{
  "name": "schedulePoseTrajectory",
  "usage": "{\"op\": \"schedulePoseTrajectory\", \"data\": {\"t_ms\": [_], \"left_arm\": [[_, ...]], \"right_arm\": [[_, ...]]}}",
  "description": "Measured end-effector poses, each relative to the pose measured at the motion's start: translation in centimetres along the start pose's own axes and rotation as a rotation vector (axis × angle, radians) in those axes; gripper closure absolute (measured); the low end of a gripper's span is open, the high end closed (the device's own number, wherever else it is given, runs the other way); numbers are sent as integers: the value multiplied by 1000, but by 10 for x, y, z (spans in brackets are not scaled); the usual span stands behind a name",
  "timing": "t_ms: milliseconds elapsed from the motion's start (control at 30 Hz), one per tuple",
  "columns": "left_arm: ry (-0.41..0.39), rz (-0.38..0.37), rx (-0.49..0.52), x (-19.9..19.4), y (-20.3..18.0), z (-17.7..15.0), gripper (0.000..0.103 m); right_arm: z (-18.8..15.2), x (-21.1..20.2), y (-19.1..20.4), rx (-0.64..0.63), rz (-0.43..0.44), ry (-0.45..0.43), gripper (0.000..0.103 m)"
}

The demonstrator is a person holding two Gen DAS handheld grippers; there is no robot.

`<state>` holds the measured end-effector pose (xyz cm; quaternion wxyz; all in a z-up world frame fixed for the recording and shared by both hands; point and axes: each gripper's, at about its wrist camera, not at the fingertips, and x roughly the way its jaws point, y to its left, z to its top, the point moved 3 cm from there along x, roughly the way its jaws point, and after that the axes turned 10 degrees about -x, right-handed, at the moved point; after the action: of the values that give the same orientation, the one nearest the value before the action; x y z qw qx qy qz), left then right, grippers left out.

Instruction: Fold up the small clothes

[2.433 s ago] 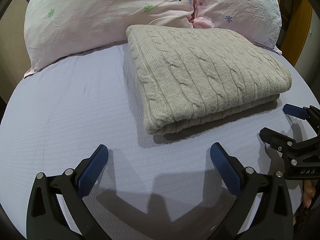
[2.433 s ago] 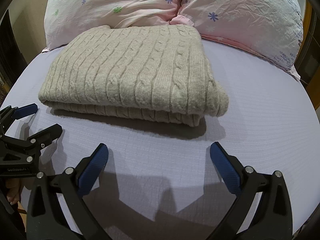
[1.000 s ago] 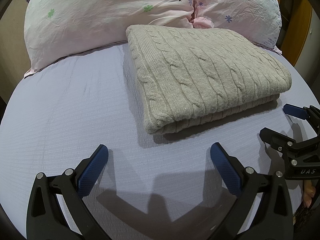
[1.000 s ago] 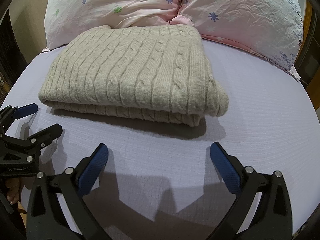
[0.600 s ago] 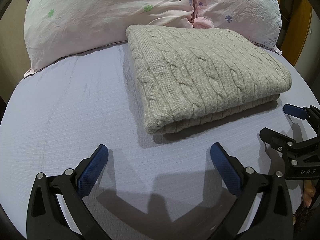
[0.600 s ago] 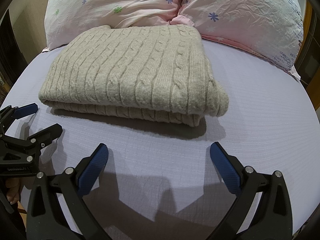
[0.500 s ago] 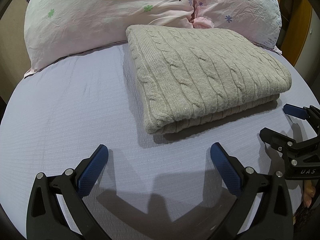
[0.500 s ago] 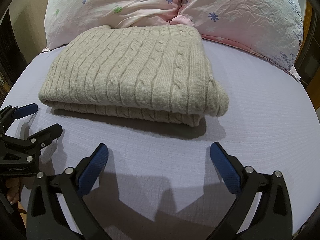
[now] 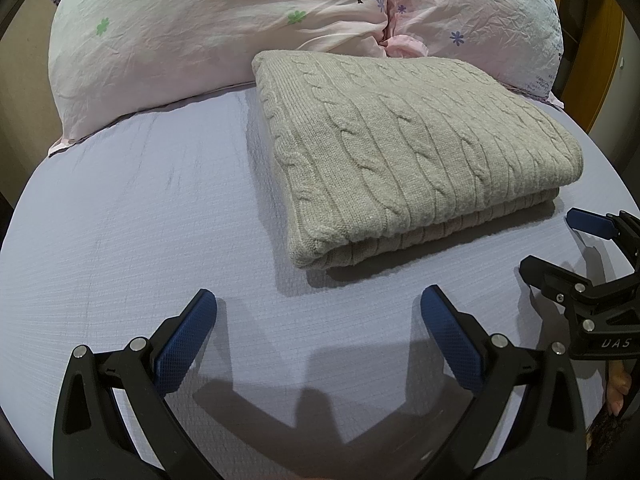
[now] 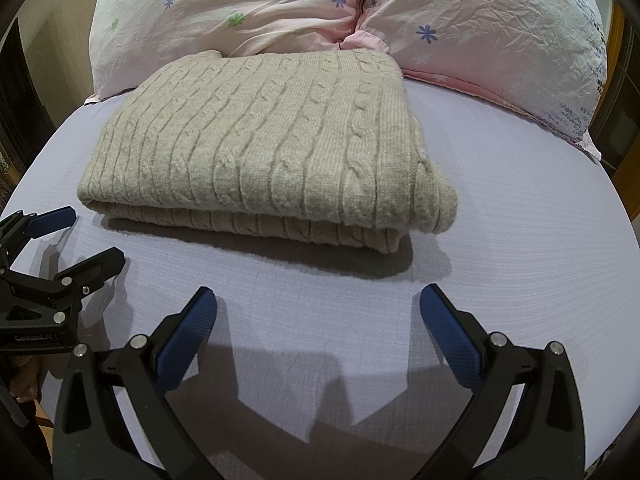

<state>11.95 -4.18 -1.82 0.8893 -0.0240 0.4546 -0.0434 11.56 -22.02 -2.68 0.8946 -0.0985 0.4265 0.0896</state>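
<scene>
Lying folded on the bed sheet (image 9: 160, 220), sweater (image 9: 400, 152) untouched.

black grippers (image 9: 318, 310), blue textured pads (image 9: 186, 340)

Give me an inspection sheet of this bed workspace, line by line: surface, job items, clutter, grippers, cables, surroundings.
Surface: lavender bedsheet, smooth, faint dark smudges on its left part.
Job's things: beige cable-knit sweater, folded into a neat rectangle, lying flat, its far edge against the pillows.
Clutter: nothing seen.
Grippers: left gripper open, empty, short of the sweater; right gripper open, empty, likewise apart from it.
Cables: nothing seen.
Surroundings: two pink floral pillows at the head; wooden furniture at the right edge.
</scene>
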Motion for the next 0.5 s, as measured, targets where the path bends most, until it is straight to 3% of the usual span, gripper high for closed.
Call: {"op": "schedulePoseTrajectory", "data": {"t_ms": [500], "left_arm": [[-3, 2, 0, 0, -1, 1, 1]], "right_arm": [[0, 0, 0, 0, 0, 0, 2]]}}
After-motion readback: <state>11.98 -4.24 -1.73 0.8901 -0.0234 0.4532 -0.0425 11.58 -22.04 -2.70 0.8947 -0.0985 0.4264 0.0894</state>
